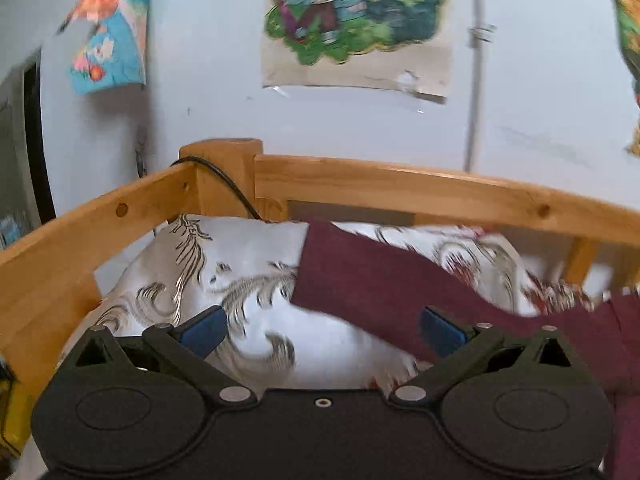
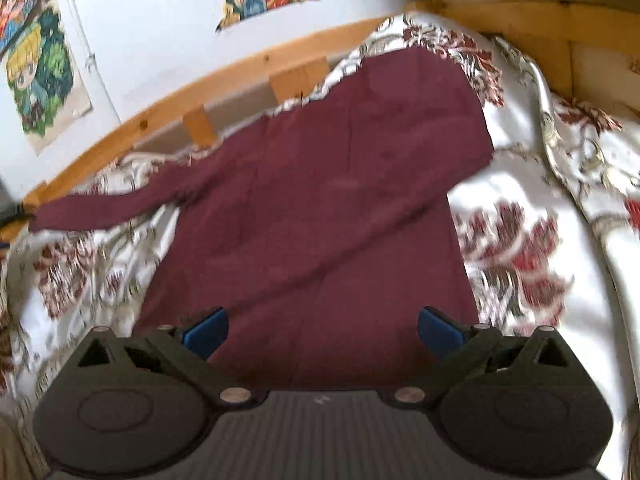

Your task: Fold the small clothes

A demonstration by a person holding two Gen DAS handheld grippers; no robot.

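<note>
- Maroon long-sleeved garment (image 2: pixel 320 208) lies spread on a bed, over a white bedspread (image 2: pixel 532 208) printed with red and grey flowers
- From the right wrist view, one sleeve (image 2: pixel 104 210) stretches out to the left toward the wooden bed rail (image 2: pixel 168 112), while the other sleeve is folded diagonally across the body of the garment
- Right hand-held gripper (image 2: pixel 322 334) hovers over the lower part of the garment with its blue-padded fingers (image 2: pixel 206 334) spread wide apart, nothing between them
- Left hand-held gripper (image 1: pixel 322 330) also has its jaws wide apart and empty; its right finger (image 1: pixel 442 330) sits in front of the outstretched sleeve (image 1: pixel 372 276), its left finger in front of bare bedspread (image 1: pixel 240 256)
- Whether either gripper touches the cloth cannot be told
- Black cable (image 1: pixel 224 182) runs over the bed's corner post (image 1: pixel 224 172)
- Cartoon posters (image 1: pixel 356 16) hang on the white wall (image 1: pixel 540 80) behind the bed; both views are blurred
</note>
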